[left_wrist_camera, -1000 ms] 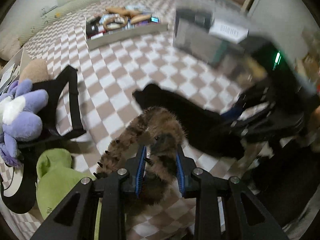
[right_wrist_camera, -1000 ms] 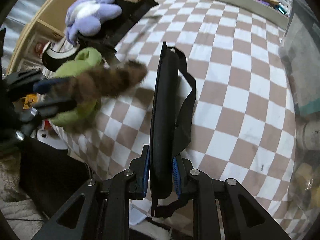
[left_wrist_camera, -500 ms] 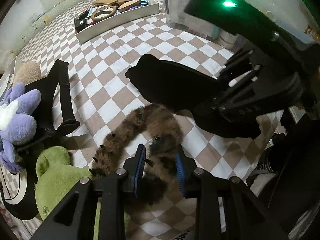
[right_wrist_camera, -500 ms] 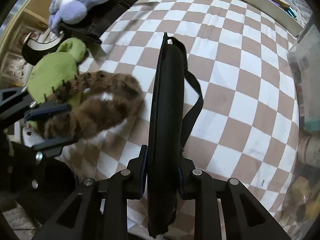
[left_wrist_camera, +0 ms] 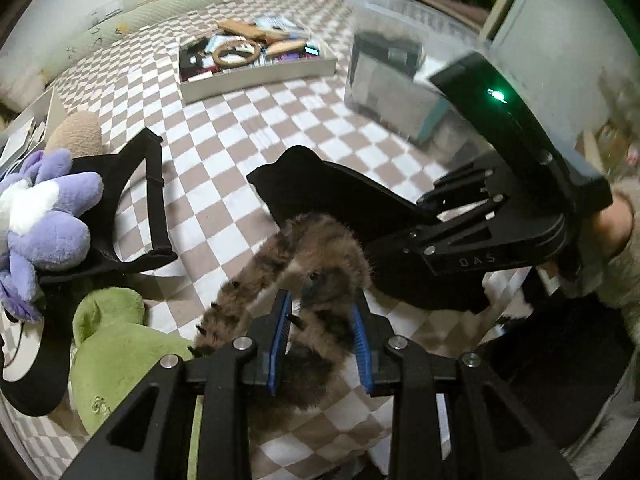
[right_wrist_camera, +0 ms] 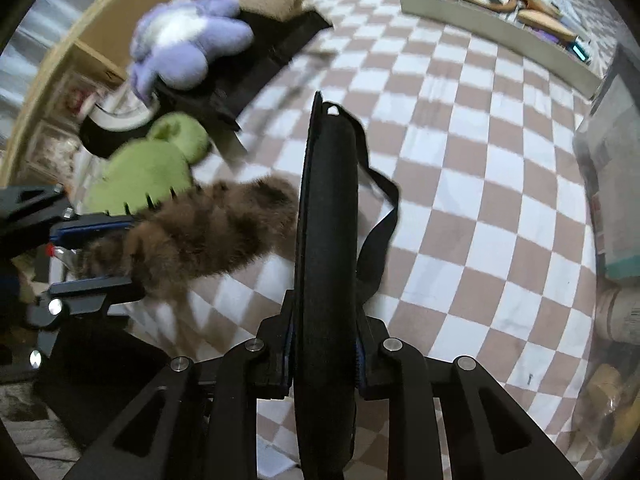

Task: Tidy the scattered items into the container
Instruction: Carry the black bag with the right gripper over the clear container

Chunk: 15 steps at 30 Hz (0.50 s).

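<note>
Brown plush toy [left_wrist_camera: 316, 256] clamped in left tool [left_wrist_camera: 320, 334]; right tool [right_wrist_camera: 324, 354] clamped on black strapped pad [right_wrist_camera: 328, 216], both above checkered surface [right_wrist_camera: 480, 184].

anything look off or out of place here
Nothing is spilled or visibly damaged. The loose pile at the cloth's edge stands out: a purple plush lies on a black strap, with a green plush beside it. Both grippers hold items: brown furry toy and black pouch.
</note>
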### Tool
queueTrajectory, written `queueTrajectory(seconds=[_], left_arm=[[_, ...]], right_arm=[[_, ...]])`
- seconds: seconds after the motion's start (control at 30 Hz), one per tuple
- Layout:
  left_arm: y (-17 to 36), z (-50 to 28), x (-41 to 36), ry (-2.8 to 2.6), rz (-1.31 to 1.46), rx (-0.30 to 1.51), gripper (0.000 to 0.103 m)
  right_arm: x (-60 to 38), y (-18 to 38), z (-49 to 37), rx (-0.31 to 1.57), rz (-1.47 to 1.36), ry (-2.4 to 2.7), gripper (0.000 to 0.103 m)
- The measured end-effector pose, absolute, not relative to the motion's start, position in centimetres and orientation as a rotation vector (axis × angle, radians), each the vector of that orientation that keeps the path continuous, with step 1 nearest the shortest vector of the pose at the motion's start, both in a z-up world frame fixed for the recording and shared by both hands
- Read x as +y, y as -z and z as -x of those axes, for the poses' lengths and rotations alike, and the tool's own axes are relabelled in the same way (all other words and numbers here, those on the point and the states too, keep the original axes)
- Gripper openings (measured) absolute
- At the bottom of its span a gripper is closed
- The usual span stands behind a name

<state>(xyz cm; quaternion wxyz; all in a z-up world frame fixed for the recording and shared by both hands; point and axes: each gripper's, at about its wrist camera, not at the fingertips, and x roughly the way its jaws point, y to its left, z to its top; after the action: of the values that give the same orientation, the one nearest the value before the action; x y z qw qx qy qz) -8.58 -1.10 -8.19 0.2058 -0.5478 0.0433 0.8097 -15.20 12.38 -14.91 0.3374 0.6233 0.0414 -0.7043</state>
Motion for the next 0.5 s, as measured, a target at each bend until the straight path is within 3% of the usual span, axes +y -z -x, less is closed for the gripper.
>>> queueTrajectory(seconds=[0.5], left_arm=[[0.8,10.9,-3.1,-2.385,1.264,-0.128,0.029]], right_arm=[[19.3,5.3,18.8,-0.284,-1.327,2.083,0.023]])
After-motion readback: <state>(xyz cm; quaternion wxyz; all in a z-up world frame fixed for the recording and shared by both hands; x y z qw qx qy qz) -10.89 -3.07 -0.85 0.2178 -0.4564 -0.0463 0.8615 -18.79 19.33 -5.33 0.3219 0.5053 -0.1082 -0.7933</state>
